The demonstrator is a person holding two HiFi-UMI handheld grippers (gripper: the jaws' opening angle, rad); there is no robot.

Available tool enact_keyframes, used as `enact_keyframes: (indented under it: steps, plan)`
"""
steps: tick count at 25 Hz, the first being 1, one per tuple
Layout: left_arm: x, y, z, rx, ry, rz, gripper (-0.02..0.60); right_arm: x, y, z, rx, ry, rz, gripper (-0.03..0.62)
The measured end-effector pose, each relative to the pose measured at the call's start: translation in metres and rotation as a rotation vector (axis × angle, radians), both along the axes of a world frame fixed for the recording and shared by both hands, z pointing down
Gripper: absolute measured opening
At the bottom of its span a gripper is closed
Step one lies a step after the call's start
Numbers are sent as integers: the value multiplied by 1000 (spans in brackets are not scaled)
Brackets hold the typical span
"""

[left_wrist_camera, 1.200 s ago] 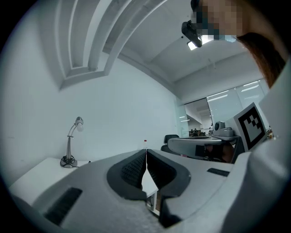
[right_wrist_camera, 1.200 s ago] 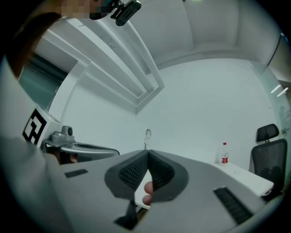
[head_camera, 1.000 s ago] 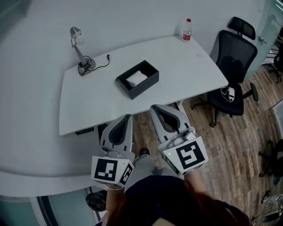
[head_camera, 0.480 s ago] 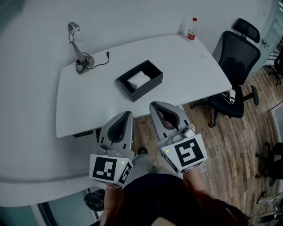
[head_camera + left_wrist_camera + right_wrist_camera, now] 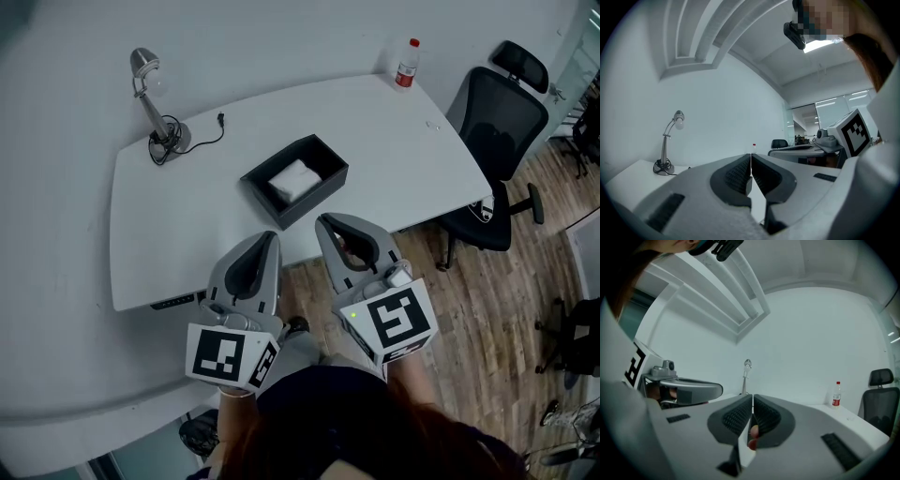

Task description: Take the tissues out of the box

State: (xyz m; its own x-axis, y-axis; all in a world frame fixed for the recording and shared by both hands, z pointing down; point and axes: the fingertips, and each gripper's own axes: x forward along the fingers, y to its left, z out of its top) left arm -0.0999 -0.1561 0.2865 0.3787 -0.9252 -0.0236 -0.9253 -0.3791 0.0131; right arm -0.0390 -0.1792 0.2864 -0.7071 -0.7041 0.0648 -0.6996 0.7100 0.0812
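Left tool [image 5: 751, 158]: jaws together, empty. Right tool [image 5: 752, 401]: jaws together, empty. Both tools are held side by side off the near edge of the worktop [image 5: 394, 131], tips directed toward it, well apart from the box [image 5: 319, 194].

Box: black, rectangular, open-topped, standing flat near the middle of the worktop. In the head view its long axis runs from near left to far right, skewed to the worktop's front edge.

Tissues [image 5: 294, 178]: a white stack lying inside the box, aligned with that axis.

Further out: desk lamp [image 5: 150, 103] at the far left corner, red-capped bottle [image 5: 405, 64] at the far right corner, black office chair [image 5: 497, 122] beside the right end.
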Motion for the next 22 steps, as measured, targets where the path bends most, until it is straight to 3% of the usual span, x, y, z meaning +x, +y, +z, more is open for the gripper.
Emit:
enact_keyframes:
  steps: [22]
  plan:
    - [-42, -73, 19, -37, 46, 50, 26, -43, -74, 41, -91, 150, 24, 92]
